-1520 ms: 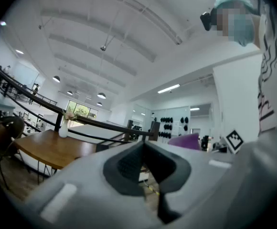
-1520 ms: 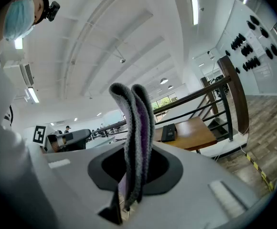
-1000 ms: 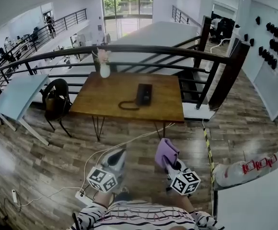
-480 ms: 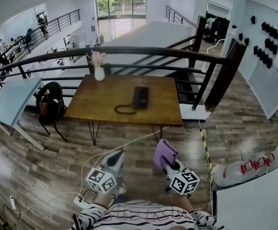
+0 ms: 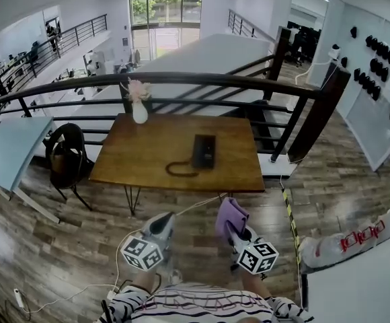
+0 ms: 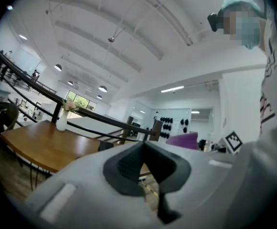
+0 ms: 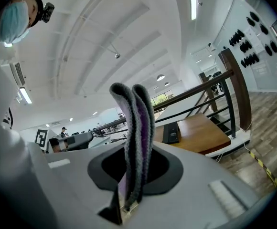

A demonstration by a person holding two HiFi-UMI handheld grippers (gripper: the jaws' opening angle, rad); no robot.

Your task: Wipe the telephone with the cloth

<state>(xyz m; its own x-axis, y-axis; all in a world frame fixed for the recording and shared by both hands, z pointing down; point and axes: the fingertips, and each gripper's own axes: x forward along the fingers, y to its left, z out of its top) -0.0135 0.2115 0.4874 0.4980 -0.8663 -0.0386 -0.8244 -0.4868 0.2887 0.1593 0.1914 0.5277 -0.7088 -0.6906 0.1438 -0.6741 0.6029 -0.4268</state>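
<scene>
A black telephone (image 5: 203, 151) lies on the wooden table (image 5: 148, 153), its coiled cord looping off to the left. My right gripper (image 5: 230, 222) hangs short of the table's near edge, shut on a folded purple cloth (image 5: 230, 215); the right gripper view shows the cloth (image 7: 137, 128) standing up between the jaws, with the telephone (image 7: 171, 133) beyond. My left gripper (image 5: 161, 225) is level with it to the left, shut with nothing held. In the left gripper view the jaws (image 6: 143, 149) meet and the cloth (image 6: 187, 140) shows at the right.
A white vase of flowers (image 5: 139, 108) stands at the table's far left corner. A black railing (image 5: 202, 81) runs behind the table. A black chair (image 5: 64, 152) and a pale blue table (image 5: 10, 150) stand to the left. White cables (image 5: 181, 210) trail across the wooden floor.
The view has drawn closer to the table, which now sits lower and larger in the head view. Both grippers keep their places and the cloth stays held.
</scene>
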